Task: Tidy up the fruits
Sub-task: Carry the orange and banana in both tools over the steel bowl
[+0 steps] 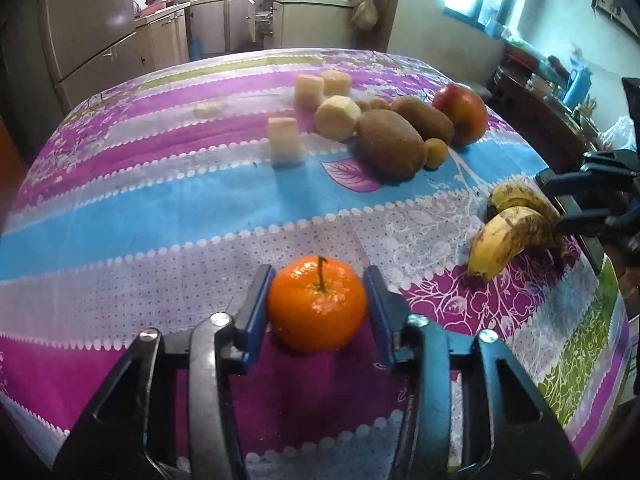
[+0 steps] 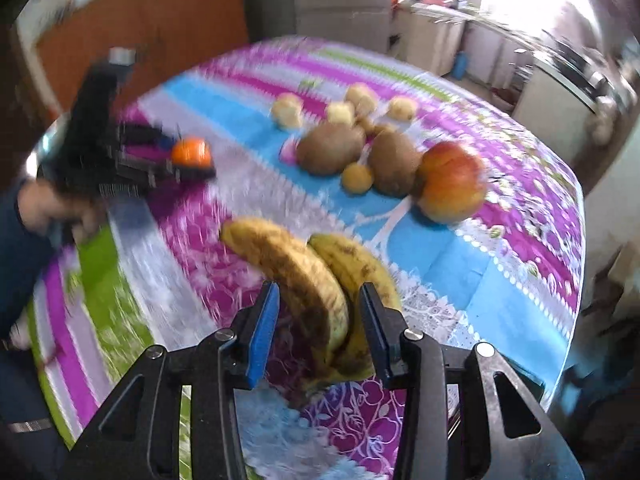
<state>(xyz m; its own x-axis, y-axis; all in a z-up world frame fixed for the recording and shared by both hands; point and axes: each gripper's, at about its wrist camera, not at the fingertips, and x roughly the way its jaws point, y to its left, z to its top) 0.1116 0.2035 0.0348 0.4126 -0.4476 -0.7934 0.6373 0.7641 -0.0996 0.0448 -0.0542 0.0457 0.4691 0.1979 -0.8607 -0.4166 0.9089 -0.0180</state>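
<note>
One glossy, round orange point(image 1: 317, 303) with a thin stem, sitting on the patterned tablecloth point(image 1: 140, 216) between the blue pads of the left gripper point(image 1: 316, 300); jaws close beside the peel, actual contact impossible to tell. Two curved, brown-speckled bananas point(image 2: 316, 292), joined at the stem, straddled by the right gripper point(image 2: 318, 320), jaws apart with a gap showing on the left side. Further back, clustered: two fuzzy oval kiwis point(image 1: 390, 145), one smooth red apple point(image 1: 461, 113), four pale peeled chunks point(image 1: 285, 142).
</note>
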